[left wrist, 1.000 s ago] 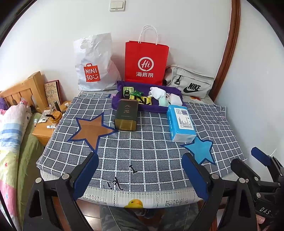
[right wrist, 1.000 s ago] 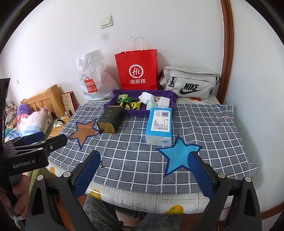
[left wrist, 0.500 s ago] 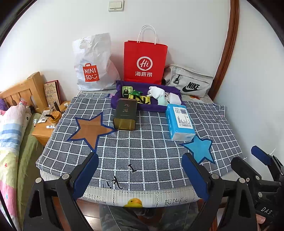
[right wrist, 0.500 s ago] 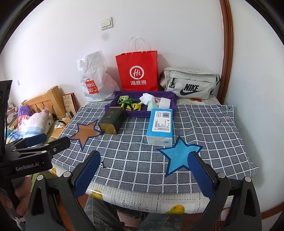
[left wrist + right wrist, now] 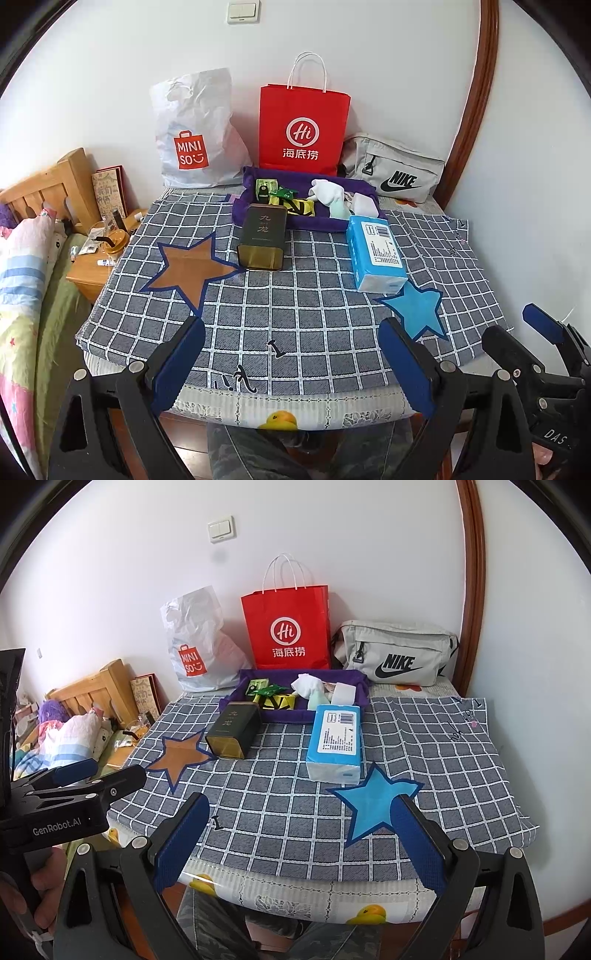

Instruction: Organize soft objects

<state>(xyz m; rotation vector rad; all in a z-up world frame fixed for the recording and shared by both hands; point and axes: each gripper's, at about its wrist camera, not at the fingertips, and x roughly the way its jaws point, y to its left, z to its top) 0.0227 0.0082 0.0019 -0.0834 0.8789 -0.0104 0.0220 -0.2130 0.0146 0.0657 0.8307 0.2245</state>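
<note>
A blue tissue pack (image 5: 376, 253) (image 5: 335, 742) lies on the checked cloth, right of centre. A dark tea tin (image 5: 263, 237) (image 5: 233, 729) lies to its left. Behind them a purple tray (image 5: 248, 175) (image 5: 360, 699) holds white socks (image 5: 327, 192) (image 5: 308, 685), a white pad and green and yellow packets. My left gripper (image 5: 291, 363) is open and empty at the table's near edge. My right gripper (image 5: 299, 845) is open and empty, also at the near edge, over a blue star patch (image 5: 373, 801).
A red paper bag (image 5: 303, 129), a white Miniso bag (image 5: 195, 133) and a grey Nike pouch (image 5: 397, 171) stand against the back wall. A bed and a wooden nightstand (image 5: 92, 266) lie left of the table. An orange star patch (image 5: 192, 267) marks the cloth.
Both views have shifted very slightly; the table objects have not moved and both grippers stay open.
</note>
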